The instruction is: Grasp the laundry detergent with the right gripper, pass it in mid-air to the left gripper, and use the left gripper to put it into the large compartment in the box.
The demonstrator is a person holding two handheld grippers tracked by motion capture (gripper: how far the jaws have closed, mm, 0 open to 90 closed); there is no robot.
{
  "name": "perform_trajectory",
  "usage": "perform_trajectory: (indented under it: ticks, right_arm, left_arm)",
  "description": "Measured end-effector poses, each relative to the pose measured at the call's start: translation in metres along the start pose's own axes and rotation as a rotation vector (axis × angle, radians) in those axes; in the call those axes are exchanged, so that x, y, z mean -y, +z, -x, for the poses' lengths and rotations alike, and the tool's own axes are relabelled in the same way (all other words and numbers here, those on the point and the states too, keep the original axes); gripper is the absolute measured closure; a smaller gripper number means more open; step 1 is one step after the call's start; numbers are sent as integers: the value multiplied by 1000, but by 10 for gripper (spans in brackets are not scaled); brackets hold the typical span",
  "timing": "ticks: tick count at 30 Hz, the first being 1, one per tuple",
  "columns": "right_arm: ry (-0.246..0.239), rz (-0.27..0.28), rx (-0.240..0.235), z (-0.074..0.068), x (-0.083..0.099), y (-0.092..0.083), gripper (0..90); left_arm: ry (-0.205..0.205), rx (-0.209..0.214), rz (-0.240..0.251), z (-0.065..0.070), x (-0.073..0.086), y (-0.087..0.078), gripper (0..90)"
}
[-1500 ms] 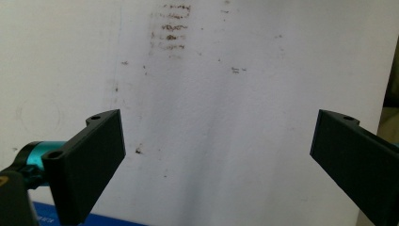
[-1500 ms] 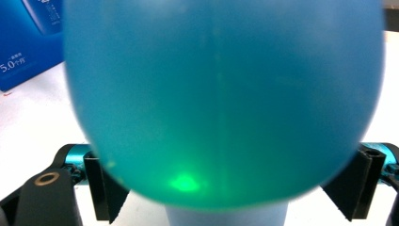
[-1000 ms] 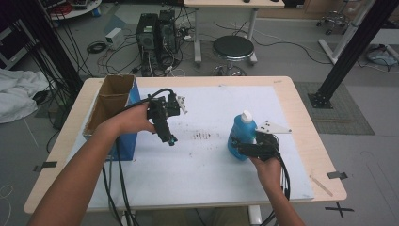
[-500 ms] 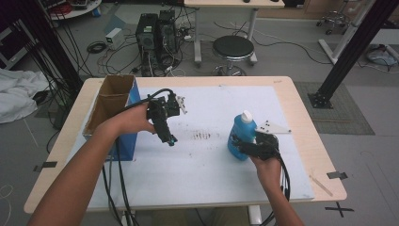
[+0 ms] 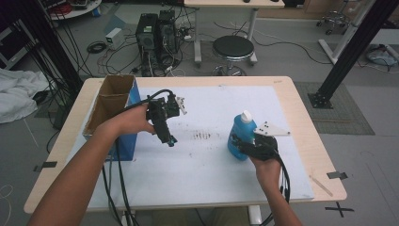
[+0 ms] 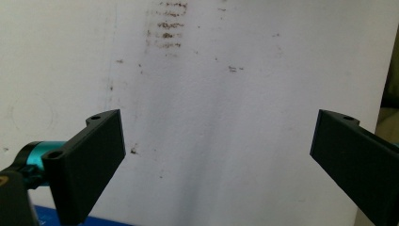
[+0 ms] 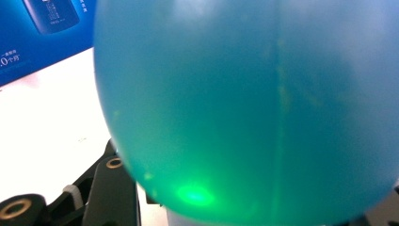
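Note:
A blue bottle with a white cap stands upright at the table's right middle. My right gripper is shut on its lower body from the near side, with its grey plate on top. In the right gripper view the translucent blue bottle bulges close to the camera, and one black finger shows at its lower left. My left gripper hangs over the white mat left of centre, pointing down. Its jaws stand wide open with nothing between them.
An open cardboard box with a blue printed side stands at the table's left edge. The white mat covers most of the tabletop and has dark smudges in the middle. Cables trail off the front edge.

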State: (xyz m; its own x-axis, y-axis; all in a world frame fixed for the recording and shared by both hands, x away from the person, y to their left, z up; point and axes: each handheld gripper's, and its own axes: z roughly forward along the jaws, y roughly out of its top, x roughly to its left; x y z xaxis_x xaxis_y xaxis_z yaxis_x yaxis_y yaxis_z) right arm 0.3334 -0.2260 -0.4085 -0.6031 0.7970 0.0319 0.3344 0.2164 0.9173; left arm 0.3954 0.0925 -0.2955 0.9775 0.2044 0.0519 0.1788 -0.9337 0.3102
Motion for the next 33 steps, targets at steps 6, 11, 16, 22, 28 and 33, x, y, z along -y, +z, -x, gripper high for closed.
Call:
perform_trajectory:
  ticks: [6,11,16,22,28,33]
  right_arm:
    - [1,-17,-15,1,-2,-2,443]
    - [-35,-44,-87,3,-11,-9,445]
    - [-58,-56,-152,8,-20,-17,446]
    - [-60,-42,-266,21,-30,-25,447]
    - [-107,-41,-404,31,-40,-28,447]
    - [-193,-60,-556,33,-52,-30,446]
  left_arm:
    - [-2,-1,2,-1,0,-1,37]
    - [-5,-2,5,1,0,-3,37]
    - [-7,-6,9,2,-2,-5,36]
    - [-9,0,17,5,-8,-10,37]
    - [-7,7,31,10,-17,-17,36]
    - [1,10,30,18,-22,-23,36]
